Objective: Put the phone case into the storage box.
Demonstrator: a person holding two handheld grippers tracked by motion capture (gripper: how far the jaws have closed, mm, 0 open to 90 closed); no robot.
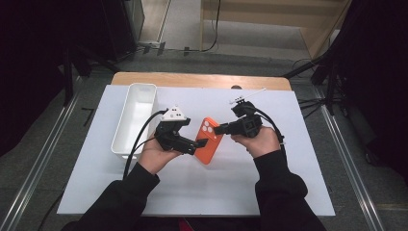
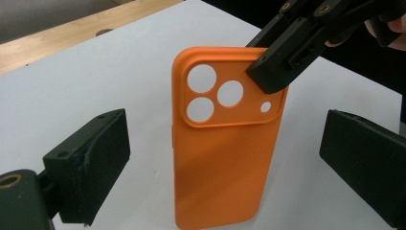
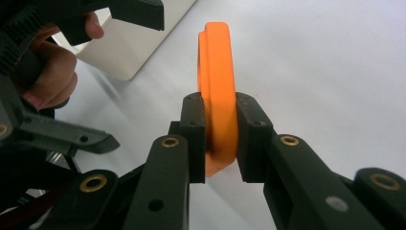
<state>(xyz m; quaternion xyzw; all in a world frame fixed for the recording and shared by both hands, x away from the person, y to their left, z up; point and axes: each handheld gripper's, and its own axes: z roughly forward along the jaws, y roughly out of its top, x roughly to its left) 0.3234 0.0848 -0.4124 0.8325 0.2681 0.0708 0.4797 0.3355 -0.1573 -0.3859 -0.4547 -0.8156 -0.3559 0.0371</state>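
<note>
The orange phone case (image 2: pixel 225 143), just right of the white bin (image 1: pixel 136 115), is pinched at its camera corner by my right gripper (image 3: pixel 218 139), left gripper (image 2: pixel 225 163) spread either side; light, flexible, I'd grip the edges.

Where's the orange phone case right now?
Mid-table in the high view, the orange phone case is clamped by the right gripper, between the left gripper's open jaws.
</note>
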